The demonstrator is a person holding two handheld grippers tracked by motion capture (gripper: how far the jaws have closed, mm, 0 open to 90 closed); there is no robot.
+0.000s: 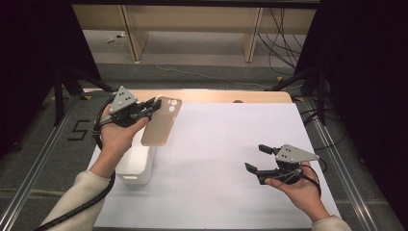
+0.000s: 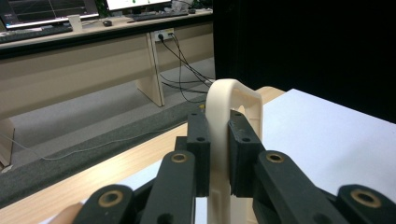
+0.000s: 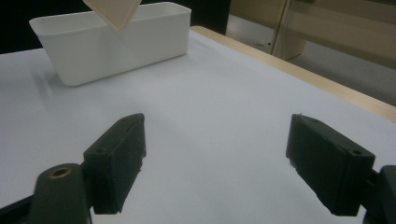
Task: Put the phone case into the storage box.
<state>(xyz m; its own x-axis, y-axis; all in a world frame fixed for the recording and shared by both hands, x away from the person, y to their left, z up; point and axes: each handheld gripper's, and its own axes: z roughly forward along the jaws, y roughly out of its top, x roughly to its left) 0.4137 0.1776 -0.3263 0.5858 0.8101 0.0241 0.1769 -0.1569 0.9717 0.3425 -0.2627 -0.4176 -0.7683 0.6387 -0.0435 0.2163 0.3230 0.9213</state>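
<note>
Above bin: L tool grips case.

High view: fixed above near side, facing forward and down over white table sheet to floor and desks beyond. Left gripper view: close behind own jaws, level, facing desks. Right gripper view: low over sheet, facing white bin. Shared: bin and phone case, also close in left gripper view.

Phone case above bin
</note>
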